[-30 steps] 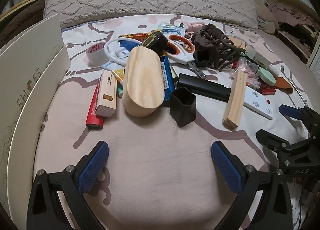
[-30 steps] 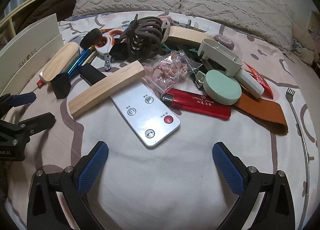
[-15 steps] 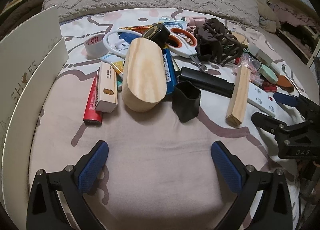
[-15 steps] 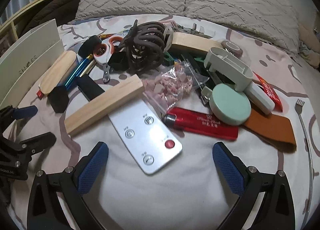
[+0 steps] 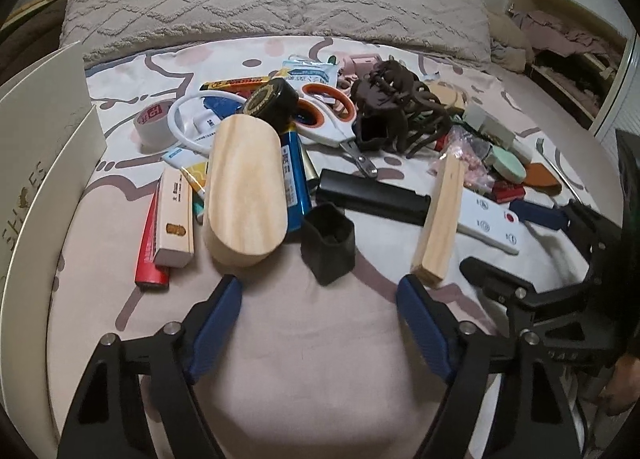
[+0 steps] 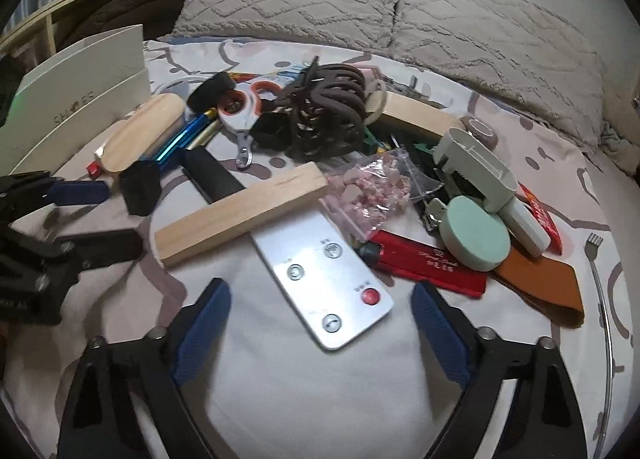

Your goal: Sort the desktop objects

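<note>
On the bed (image 5: 320, 359), both hand-held grippers, left (image 5: 320, 299) and right (image 6: 320, 299), have just been closing, nothing between; approach step, next pick the remote (image 6: 324, 279).

Cluttered objects (image 5: 320, 163) lie heaped on the bedspread (image 5: 312, 359).

Behind the clutter I've got two grey knitted pillows (image 6: 392, 19) lying side by side across the bedsheet (image 5: 304, 359), pale with looping lines. Far right, an open shelf (image 5: 568, 43) holds what might be crumpled clothes, too blurred to say.
</note>
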### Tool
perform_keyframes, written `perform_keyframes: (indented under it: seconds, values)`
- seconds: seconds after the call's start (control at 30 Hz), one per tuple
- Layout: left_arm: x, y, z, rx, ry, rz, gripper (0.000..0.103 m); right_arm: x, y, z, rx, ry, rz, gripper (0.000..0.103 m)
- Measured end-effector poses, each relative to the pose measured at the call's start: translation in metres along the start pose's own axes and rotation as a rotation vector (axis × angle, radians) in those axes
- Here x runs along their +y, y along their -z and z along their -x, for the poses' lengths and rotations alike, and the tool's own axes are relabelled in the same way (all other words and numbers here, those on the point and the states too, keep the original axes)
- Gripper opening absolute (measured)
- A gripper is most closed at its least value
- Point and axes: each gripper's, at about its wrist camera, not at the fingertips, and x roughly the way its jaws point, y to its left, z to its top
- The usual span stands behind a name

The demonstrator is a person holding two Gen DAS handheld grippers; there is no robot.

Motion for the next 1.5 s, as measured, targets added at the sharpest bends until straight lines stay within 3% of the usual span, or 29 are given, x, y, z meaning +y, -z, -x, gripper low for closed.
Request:
perform_keyframes:
  seconds: [0.13, 0.17, 0.33, 0.53, 0.8, 1.2, 1.43, 1.5]
  values:
    - [-0.001, -0.003, -0.002, -0.015, 0.016, -0.001, 0.067, -0.006, 0.002, 0.000, 0.000, -0.080, -0.035, 0.082]
    - [-0.002, -0.004, -0.003, -0.017, 0.014, -0.004, 0.060, -0.008, 0.002, 0.000, -0.001, -0.096, -0.047, 0.082]
    - [-0.006, -0.006, -0.007, -0.026, -0.001, -0.032, 0.052, 0.000, 0.003, 0.001, -0.006, -0.084, -0.022, 0.082]
    - [-0.004, -0.007, -0.008, -0.029, 0.017, -0.026, 0.027, -0.001, 0.004, 0.001, -0.010, -0.088, -0.020, 0.082]
    - [-0.011, -0.002, 0.000, -0.047, 0.040, -0.076, 0.027, -0.005, 0.004, 0.001, -0.016, -0.113, -0.038, 0.083]
    - [-0.018, 0.036, 0.029, 0.026, 0.092, -0.097, 0.027, -0.012, 0.004, 0.000, -0.021, -0.177, -0.074, 0.082]
    - [-0.024, 0.061, 0.042, 0.019, 0.128, -0.102, 0.028, -0.009, 0.005, 0.002, -0.027, -0.178, -0.059, 0.077]
    - [-0.025, 0.061, 0.040, 0.019, 0.121, -0.099, 0.028, -0.008, 0.006, 0.003, -0.033, -0.184, -0.050, 0.068]
